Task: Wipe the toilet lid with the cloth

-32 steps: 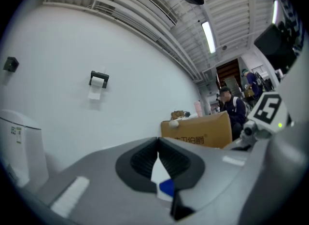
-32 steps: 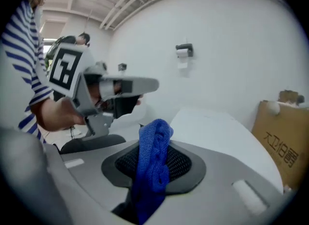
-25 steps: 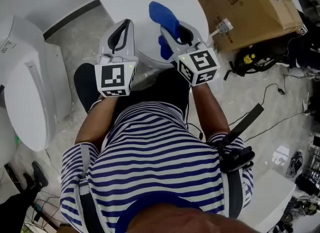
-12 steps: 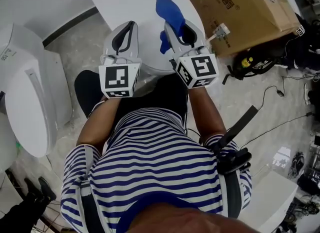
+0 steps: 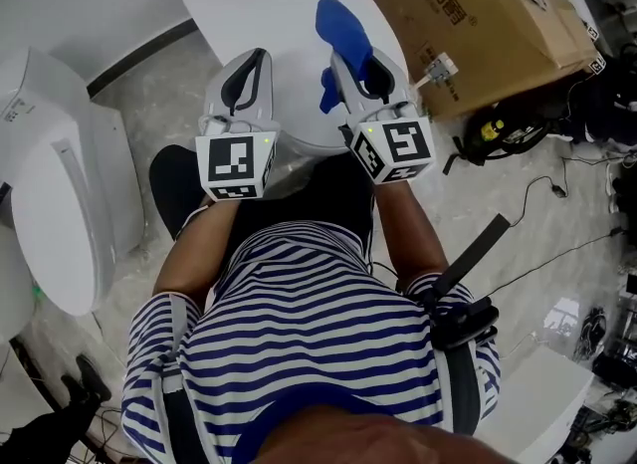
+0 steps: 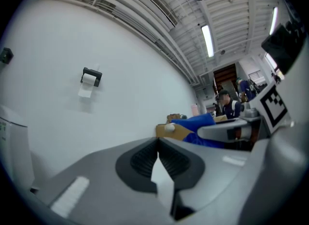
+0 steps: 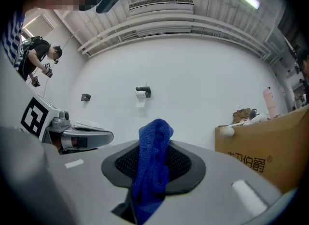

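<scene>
Right gripper [image 5: 348,60] is clenched on the blue cloth [image 5: 336,22]; a fold stands up between the pads in the right gripper view. Left gripper [image 5: 258,55] is closed on nothing and sits beside it, at frame centre. The toilet lid [image 5: 261,6] lies under and ahead of both, its long axis running toward the top of the frame, in line with the jaws. Cloth hangs over the lid's right half; contact with the surface is probably not yet made, though the view is unclear. The right gripper should do the wiping.
</scene>
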Demonstrator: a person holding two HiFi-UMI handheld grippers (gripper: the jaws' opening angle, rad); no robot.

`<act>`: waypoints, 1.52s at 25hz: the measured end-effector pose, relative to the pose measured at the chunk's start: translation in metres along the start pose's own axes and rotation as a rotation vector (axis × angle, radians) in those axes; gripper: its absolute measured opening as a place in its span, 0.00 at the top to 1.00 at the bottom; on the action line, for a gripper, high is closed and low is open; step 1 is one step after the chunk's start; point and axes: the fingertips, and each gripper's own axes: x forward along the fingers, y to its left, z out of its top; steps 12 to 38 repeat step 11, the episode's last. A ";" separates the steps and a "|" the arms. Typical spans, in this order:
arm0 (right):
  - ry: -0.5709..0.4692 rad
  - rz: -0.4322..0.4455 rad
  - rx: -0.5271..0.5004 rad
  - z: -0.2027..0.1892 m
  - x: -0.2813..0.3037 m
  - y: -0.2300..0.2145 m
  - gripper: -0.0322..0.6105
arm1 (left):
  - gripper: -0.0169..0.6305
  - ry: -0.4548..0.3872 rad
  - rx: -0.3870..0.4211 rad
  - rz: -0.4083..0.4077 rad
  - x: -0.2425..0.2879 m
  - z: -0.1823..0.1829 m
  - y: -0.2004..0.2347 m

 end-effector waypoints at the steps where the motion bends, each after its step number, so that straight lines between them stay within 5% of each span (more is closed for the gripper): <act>1: 0.000 -0.001 0.000 0.000 0.000 -0.001 0.76 | 0.97 -0.001 0.000 -0.001 0.000 0.000 -0.001; 38: -0.011 0.001 -0.014 0.000 -0.001 0.002 0.76 | 0.97 -0.002 0.005 -0.005 0.000 -0.001 -0.002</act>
